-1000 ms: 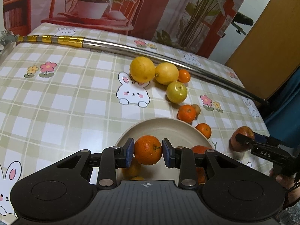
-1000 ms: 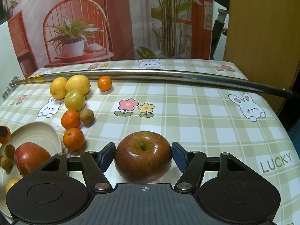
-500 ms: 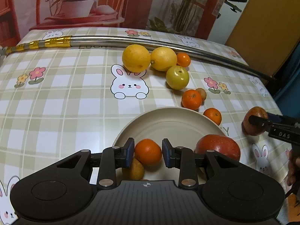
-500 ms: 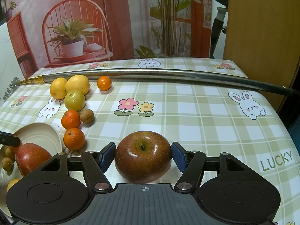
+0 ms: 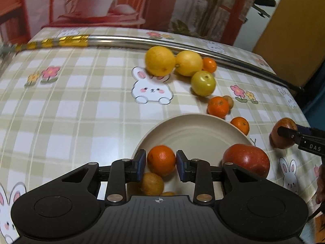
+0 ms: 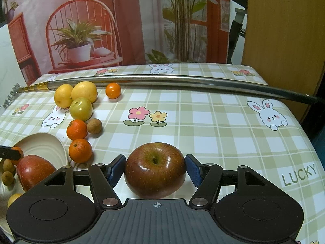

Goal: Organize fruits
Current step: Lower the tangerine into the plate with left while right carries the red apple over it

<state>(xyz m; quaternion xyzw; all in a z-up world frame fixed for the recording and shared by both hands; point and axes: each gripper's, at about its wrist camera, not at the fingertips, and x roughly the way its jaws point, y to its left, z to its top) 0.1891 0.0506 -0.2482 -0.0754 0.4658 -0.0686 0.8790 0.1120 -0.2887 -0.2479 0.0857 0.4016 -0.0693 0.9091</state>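
Over the cream round plate (image 5: 195, 122), the left tool (image 5: 160, 162) brackets a small orange mandarin (image 5: 161, 159); whether its blue pads grip or merely flank the fruit cannot be told. Set down among the brown longans (image 5: 152, 183) and the red apple (image 5: 246, 159) there, it may roll out. On the checked counter (image 6: 203, 122), the right tool (image 6: 155, 169) stands spread around a dark red apple (image 6: 155, 172), pads apart from its skin; an off-centre squeeze could nudge it away.

"LUCKY" on the tablecloth (image 6: 223, 122); "DAS" on the right gripper (image 5: 288, 134)
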